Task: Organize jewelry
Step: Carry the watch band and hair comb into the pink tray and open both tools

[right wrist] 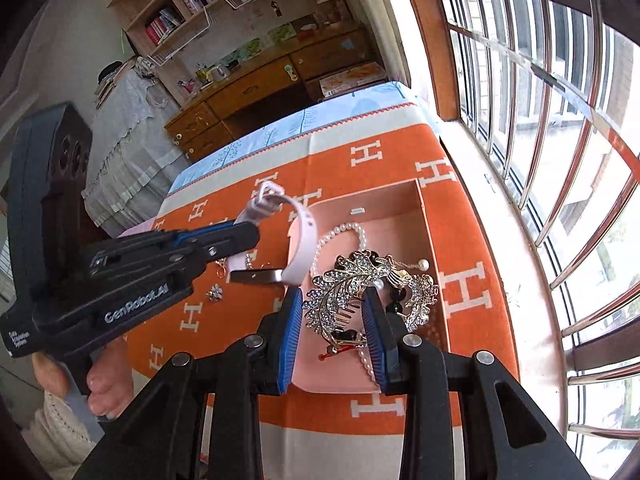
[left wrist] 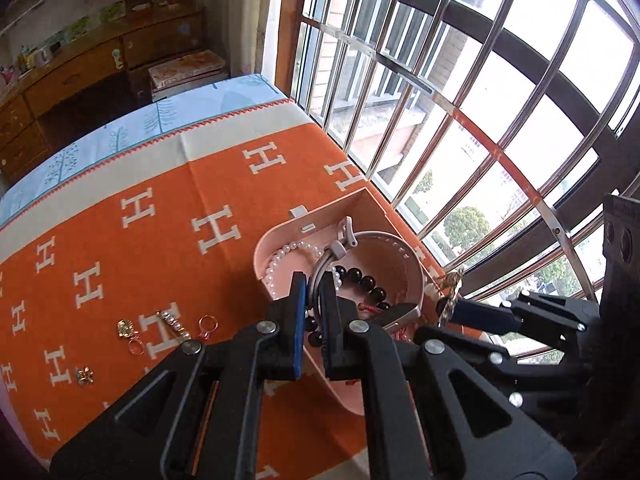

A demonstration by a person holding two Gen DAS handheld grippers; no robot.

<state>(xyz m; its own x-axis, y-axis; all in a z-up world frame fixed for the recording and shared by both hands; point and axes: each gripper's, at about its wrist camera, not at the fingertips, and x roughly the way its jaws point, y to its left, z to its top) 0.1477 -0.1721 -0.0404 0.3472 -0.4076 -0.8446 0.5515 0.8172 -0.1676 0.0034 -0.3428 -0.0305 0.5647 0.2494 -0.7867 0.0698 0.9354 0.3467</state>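
My left gripper (left wrist: pixel 314 308) is pinching a smooth pink watch (right wrist: pixel 298 236). My right gripper (right wrist: pixel 334 336) is squeezing a sparkly leaf-shaped comb (right wrist: pixel 352 292) above the pink box (right wrist: pixel 400 200).

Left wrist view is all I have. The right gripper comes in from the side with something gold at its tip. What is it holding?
Observer: A rhinestone, leaf-shaped hair comb, clamped between the right gripper's pads.
Operator: Where is it relative to the box?
Observer: From the right wrist view it hangs over the open pink box, in front of the pearl strand lying inside.
Operator: Anything about my left gripper I can't see?
Observer: The left gripper is shut on the pink watch, and a bare hand with a knitted cuff grips its handle.
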